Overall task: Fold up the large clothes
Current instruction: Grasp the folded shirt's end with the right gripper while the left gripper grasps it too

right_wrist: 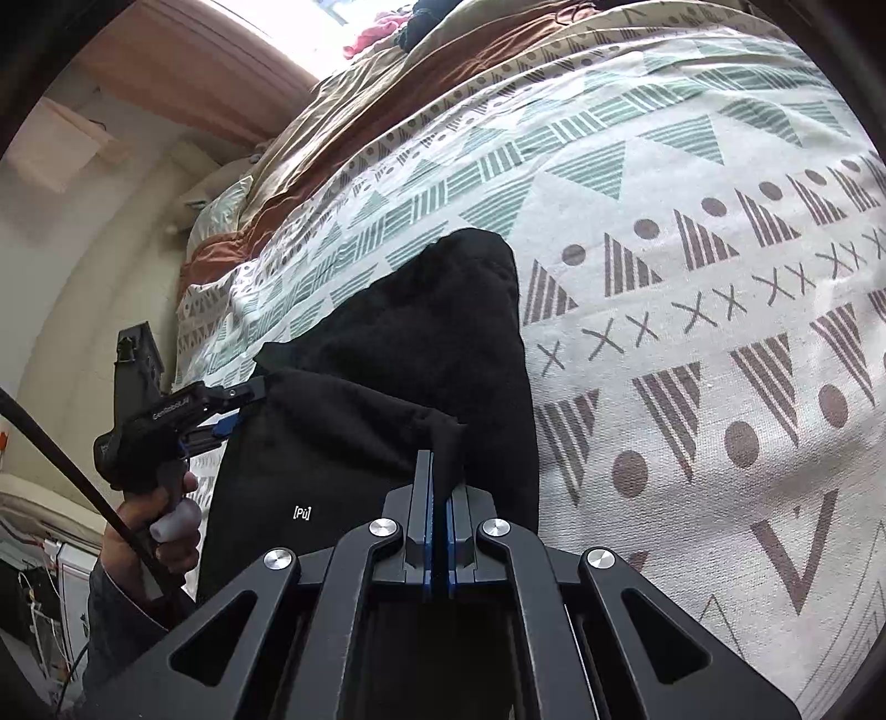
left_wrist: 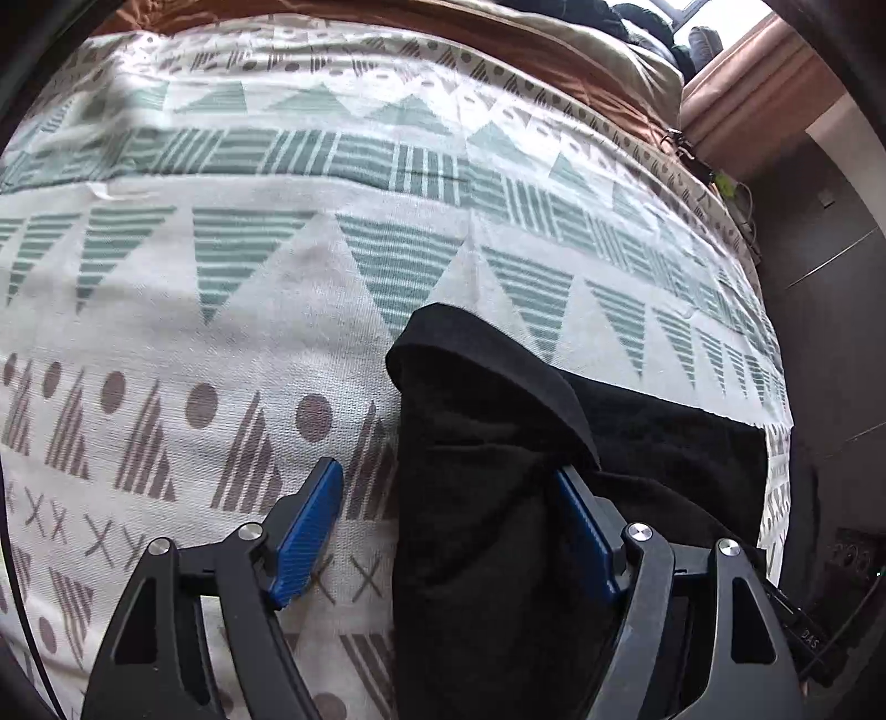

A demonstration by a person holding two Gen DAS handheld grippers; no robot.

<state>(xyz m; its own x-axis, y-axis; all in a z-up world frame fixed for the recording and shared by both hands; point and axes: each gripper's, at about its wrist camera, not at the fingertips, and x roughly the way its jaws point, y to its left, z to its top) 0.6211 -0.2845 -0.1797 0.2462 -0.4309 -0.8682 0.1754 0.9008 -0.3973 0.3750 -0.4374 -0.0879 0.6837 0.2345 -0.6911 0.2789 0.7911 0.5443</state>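
Note:
A black garment (left_wrist: 498, 487) lies partly folded on a patterned bedspread (left_wrist: 249, 266). In the left wrist view my left gripper (left_wrist: 451, 493) is open, its blue pads wide apart; the garment's edge rises between them and drapes over the right pad (left_wrist: 587, 531). In the right wrist view my right gripper (right_wrist: 440, 487) is shut on a raised fold of the black garment (right_wrist: 421, 343). A small white logo (right_wrist: 302, 513) shows on the cloth. The left gripper (right_wrist: 243, 401) also shows there, at the garment's left edge, held by a hand (right_wrist: 160, 520).
The bedspread (right_wrist: 692, 277) covers the bed. A brown and beige blanket (left_wrist: 554, 39) lies bunched at the far end. The bed edge (left_wrist: 775, 387) drops to a dark floor on the right. A window ledge (right_wrist: 183, 61) and wall stand beyond.

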